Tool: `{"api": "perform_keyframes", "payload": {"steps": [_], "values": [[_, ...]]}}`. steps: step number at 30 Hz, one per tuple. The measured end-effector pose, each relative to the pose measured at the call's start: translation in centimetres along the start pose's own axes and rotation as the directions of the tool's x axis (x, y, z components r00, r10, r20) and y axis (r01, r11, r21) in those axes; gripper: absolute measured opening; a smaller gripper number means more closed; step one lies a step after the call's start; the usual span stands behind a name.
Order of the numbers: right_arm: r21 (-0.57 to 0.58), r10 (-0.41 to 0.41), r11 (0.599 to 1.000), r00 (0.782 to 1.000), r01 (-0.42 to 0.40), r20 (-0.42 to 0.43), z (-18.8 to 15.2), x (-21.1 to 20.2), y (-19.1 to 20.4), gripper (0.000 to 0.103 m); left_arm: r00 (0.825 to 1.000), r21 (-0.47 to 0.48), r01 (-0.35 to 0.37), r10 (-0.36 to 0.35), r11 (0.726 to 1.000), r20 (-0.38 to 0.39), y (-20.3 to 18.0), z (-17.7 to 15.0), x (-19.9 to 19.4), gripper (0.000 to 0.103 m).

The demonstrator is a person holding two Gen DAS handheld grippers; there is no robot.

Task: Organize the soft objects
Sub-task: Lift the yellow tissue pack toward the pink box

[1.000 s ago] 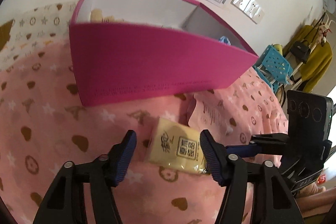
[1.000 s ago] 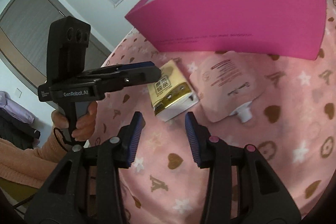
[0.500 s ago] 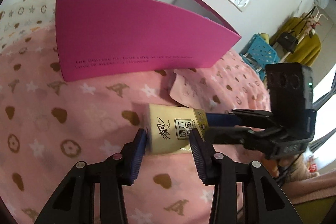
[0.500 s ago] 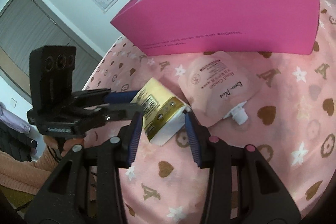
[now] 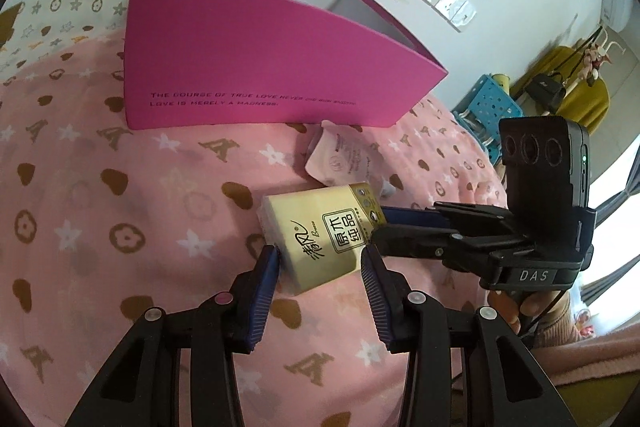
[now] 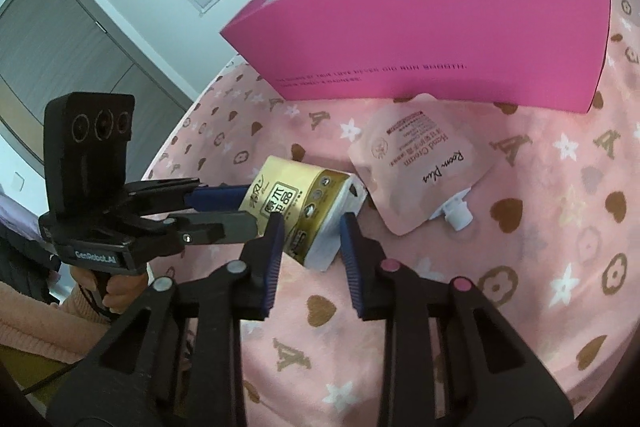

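- the tissue pack [image 5: 324, 229] lies on the pink blanket [image 5: 120, 227] in front of the pink box [image 5: 272, 67], with the hand-cream pouch [image 6: 420, 167] just beside it, nearer the box.
- our left gripper [image 5: 320, 259] has its fingers around the near end of the pack; the left pad seems to touch its corner, but we cannot tell whether the right pad presses, so we read this as jaws set around it, not yet a firm hold.
- our right gripper [image 6: 310, 233] comes at the pack's other end, where the white tissue edge shows; its jaws are closing with that end between them, and the pads look close to the wrapper without clearly squeezing it.
- to do this well, we judge one gripper should own the pack: two pinches on a soft pack tend to twist or buckle it.
- we would seat the pads across the pack's broad sides, deep enough that it does not pivot out on a corner.
- we would squeeze only until the wrapper dimples; more crushes the tissues and lets it slip.
- the two grippers sit very near each other, so we would keep their fingers from knocking.
- the lift should clear the box's front wall before the pack goes inside.
- the pouch's spout [image 6: 456, 213] lies close by; we would avoid dragging it along.
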State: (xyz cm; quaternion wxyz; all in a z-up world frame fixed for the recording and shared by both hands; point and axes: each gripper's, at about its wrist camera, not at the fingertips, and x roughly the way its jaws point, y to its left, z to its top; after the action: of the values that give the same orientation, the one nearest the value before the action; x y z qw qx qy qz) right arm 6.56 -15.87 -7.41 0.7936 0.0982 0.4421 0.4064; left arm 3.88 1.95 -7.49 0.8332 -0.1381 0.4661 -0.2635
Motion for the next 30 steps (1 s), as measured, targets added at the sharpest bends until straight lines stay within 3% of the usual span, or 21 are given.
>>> {"api": "perform_keyframes", "payload": {"steps": [14,30], "values": [[-0.065,-0.016,0.998,0.995,0.022,0.095,1.1,-3.7,1.7,0.032,0.996,0.061,0.005,-0.010,0.998,0.090,-2.4,1.8,-2.6,0.042],[-0.116,-0.066,0.989,0.976,0.092,0.208,4.5,-7.6,1.3,0.032,0.986,0.118,0.028,-0.047,0.993,0.162,-4.7,6.6,-3.5,0.042]]}}
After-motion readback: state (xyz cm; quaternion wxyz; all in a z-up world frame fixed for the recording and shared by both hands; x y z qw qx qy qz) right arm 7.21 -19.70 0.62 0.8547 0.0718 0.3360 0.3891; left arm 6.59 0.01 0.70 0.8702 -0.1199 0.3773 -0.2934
